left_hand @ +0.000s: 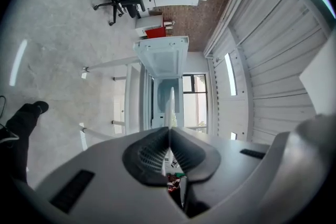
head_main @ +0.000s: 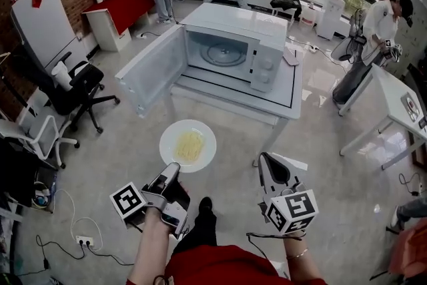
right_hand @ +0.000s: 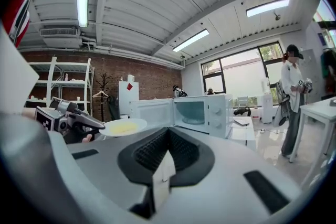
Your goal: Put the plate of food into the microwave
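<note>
Your left tongs (head_main: pixel 174 170) pinch just the near rim of the plate (head_main: pixel 169 136), held in the air short of the desk (head_main: pixel 235 101). It may sag, spilling food (head_main: pixel 189 145), or clip the microwave (head_main: pixel 230 43) door (head_main: pixel 152 70). Right tongs (head_main: pixel 266 161) are clenched, empty.

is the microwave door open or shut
Open: the microwave door is swung out to the left, and the turntable inside shows.

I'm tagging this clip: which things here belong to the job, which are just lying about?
Job: plate of food, left gripper holding its rim, open microwave, white table under it.
Lying about: black office chair, red counter, floor power strip.
</note>
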A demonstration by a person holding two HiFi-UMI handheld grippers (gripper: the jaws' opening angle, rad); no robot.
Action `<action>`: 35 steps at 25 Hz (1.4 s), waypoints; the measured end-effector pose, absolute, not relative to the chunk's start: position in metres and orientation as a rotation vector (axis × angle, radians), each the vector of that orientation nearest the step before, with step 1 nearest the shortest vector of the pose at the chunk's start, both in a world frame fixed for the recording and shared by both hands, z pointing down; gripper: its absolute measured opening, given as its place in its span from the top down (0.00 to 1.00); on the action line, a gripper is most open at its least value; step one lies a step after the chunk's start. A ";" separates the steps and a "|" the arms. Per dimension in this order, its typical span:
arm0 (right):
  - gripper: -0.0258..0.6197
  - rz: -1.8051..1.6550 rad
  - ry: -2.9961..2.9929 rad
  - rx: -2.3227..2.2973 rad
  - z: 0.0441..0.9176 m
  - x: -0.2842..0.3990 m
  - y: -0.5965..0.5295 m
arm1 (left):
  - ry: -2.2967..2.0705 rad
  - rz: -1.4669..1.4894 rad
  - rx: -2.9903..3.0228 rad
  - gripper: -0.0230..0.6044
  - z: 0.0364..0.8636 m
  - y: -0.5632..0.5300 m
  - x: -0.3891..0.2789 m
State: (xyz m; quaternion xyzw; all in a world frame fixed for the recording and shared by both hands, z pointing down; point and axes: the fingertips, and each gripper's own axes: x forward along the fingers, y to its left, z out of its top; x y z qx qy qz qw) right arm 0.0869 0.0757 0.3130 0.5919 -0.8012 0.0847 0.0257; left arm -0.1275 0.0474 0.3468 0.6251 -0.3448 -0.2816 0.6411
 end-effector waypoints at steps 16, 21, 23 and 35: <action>0.94 0.310 -2.416 1.896 0.304 0.090 -0.094 | -0.666 -0.573 1.470 0.93 0.330 -0.130 -0.088; 0.94 0.333 -2.403 1.903 0.301 0.101 -0.106 | -0.672 -0.573 1.449 0.93 0.328 -0.143 -0.081; 0.94 0.348 -2.398 1.887 0.300 0.104 -0.106 | -0.676 -0.573 1.434 0.93 0.326 -0.143 -0.079; 0.94 0.393 -2.374 1.827 0.314 0.117 -0.127 | -0.688 -0.545 1.441 0.93 0.336 -0.167 -0.059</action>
